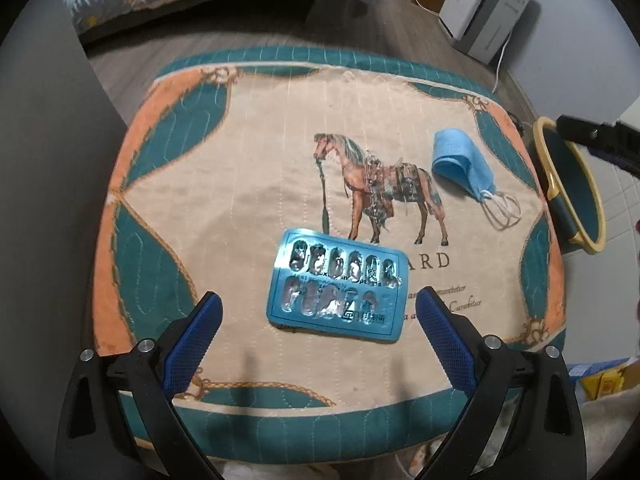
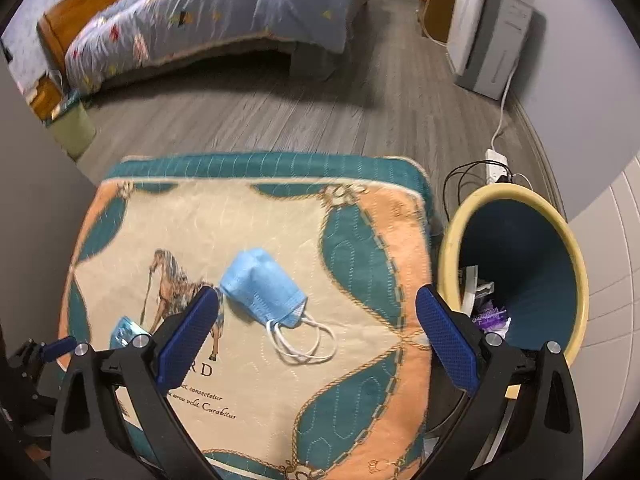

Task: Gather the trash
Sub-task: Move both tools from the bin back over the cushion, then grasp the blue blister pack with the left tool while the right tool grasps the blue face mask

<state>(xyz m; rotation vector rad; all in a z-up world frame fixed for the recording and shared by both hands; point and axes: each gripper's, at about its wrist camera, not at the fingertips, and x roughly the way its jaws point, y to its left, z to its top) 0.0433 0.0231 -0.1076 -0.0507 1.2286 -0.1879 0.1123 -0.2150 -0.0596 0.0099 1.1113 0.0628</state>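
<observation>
An empty blue blister pack [image 1: 338,289] lies on the horse-print cushion [image 1: 256,168], just ahead of and between the fingers of my open, empty left gripper [image 1: 320,308]. A crumpled blue face mask [image 1: 462,165] with white ear loops lies further right on the cushion; in the right wrist view the mask [image 2: 262,286] lies between the fingers of my open, empty right gripper [image 2: 316,308], slightly ahead of it. A corner of the blister pack [image 2: 122,332] shows at the left there. The trash bin [image 2: 516,272], yellow-rimmed and dark blue inside, stands right of the cushion [image 2: 360,240] and holds some scraps.
The bin [image 1: 576,192] also shows at the right edge of the left wrist view. A bed [image 2: 208,16] stands across the wooden floor. A white appliance [image 2: 488,28] and a power strip [image 2: 496,166] with cables are by the right wall.
</observation>
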